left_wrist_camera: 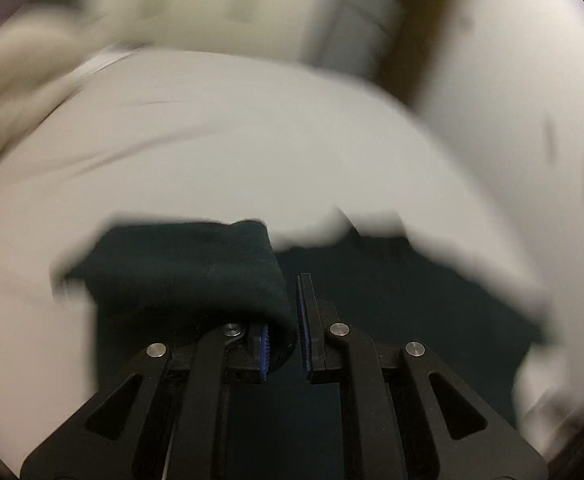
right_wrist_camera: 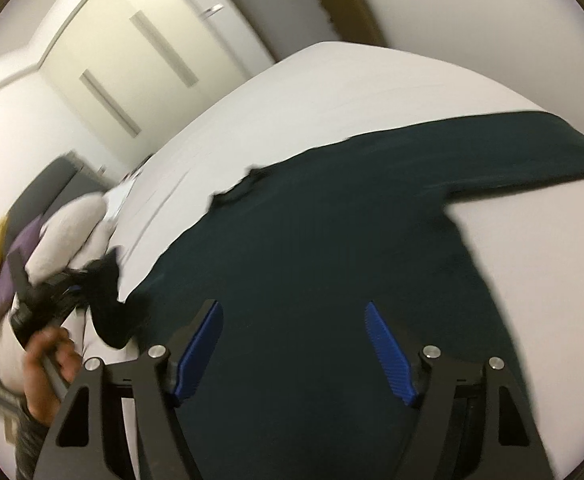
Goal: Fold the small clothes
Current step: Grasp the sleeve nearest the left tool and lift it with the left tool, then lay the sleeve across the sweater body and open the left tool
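With my left gripper [left_wrist_camera: 281,344] pinching a sleeve of the dark green sweater [right_wrist_camera: 332,248] between near-closed jaws and my right gripper [right_wrist_camera: 294,354] gaping empty above its body, spread on the bed [right_wrist_camera: 292,92], folding has barely begun.

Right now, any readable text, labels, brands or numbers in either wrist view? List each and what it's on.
None readable.
Dark garment: no tag or print visible.
White sheet: plain.
Cupboard doors: only handles, no lettering.
Left wrist view: motion-blurred, nothing legible.
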Available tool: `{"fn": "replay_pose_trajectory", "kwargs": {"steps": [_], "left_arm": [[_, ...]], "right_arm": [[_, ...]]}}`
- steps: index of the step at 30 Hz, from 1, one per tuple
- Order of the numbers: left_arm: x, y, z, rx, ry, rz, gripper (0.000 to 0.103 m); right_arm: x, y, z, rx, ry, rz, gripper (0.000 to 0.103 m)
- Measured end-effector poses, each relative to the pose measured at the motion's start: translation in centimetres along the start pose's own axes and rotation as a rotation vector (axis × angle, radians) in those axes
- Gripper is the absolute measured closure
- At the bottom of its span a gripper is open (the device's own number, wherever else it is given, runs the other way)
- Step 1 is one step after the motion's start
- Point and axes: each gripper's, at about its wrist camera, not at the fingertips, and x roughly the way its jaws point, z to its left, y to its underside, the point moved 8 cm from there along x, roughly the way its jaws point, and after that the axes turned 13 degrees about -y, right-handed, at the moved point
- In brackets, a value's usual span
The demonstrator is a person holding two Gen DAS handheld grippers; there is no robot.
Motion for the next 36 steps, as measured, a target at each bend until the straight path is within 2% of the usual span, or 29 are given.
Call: {"fn": "replay_pose_trajectory", "kwargs": {"steps": [2, 3, 4, 5, 6, 10, 13, 16, 20, 22, 25, 27, 29, 30, 31, 34, 36], "left_arm": [[4.3, 3.8, -7.0, 0.238, -0.08, 0.074, 0.092], [5.8, 5.5, -8.8, 0.333, -0.151, 0.083, 0.092], [6.4, 6.4, -9.7, 0.392, -0.209, 0.069, 0.092], [6.4, 6.8, -10.3, 0.449, -0.281, 0.016, 0.092], [6.2, 6.8, -10.6, 0.475, -0.303, -0.004, 0.092], [5.7, 6.9, -10.2, 0.542, -0.281, -0.004, 0.091], [4.5, 7.6, -8.3, 0.486, -0.22, 0.027, 0.091], [2.0, 8.9, -6.9, 0.375, -0.143, 0.022, 0.091], [-0.4, 8.8, -3.2, 0.214, -0.118, -0.013, 0.091], [-0.6, 8.0, 0.1, 0.098, -0.094, -0.019, 0.091], [-1.1, 7.3, 4.6, -0.048, -0.071, -0.024, 0.091], [-1.5, 7.0, 7.1, -0.102, -0.074, -0.035, 0.091], [-2.4, 7.2, 9.5, -0.142, -0.079, -0.035, 0.091], [-2.4, 7.1, 10.6, -0.164, -0.083, -0.035, 0.091], [-2.6, 7.2, 11.6, -0.183, -0.086, -0.029, 0.091], [-2.2, 7.1, 14.0, -0.26, -0.072, -0.007, 0.091], [-2.2, 6.9, 15.2, -0.298, -0.063, -0.002, 0.091]], "right_arm": [[-0.4, -1.1, -2.3, 0.03, 0.021, -0.011, 0.027], [-0.6, -1.4, -3.2, 0.039, 0.03, -0.013, 0.027], [-0.7, -1.8, -4.0, 0.047, 0.034, -0.01, 0.027], [-0.7, -2.1, -4.7, 0.05, 0.036, -0.007, 0.027], [-0.7, -2.4, -5.2, 0.047, 0.04, -0.006, 0.026], [1.5, -3.1, -5.8, 0.063, 0.011, 0.031, 0.026], [4.2, -3.3, -3.9, 0.045, -0.045, 0.084, 0.026], [7.6, -3.7, -0.5, -0.012, -0.121, 0.147, 0.022], [12.6, -5.0, 3.2, -0.062, -0.176, 0.221, 0.022], [15.3, -5.6, 3.8, -0.069, -0.165, 0.257, 0.022], [19.4, -5.7, 3.4, -0.067, -0.1, 0.323, 0.022], [21.6, -5.2, 2.9, -0.085, -0.042, 0.362, 0.024], [22.8, -5.0, 3.1, -0.135, -0.007, 0.364, 0.025], [22.7, -5.0, 3.4, -0.155, -0.002, 0.359, 0.034], [22.8, -4.8, 3.6, -0.17, -0.001, 0.369, 0.056], [22.4, -5.0, 3.0, -0.186, 0.022, 0.378, 0.09], [21.6, -5.5, 2.7, -0.167, -0.006, 0.365, 0.094]]}}
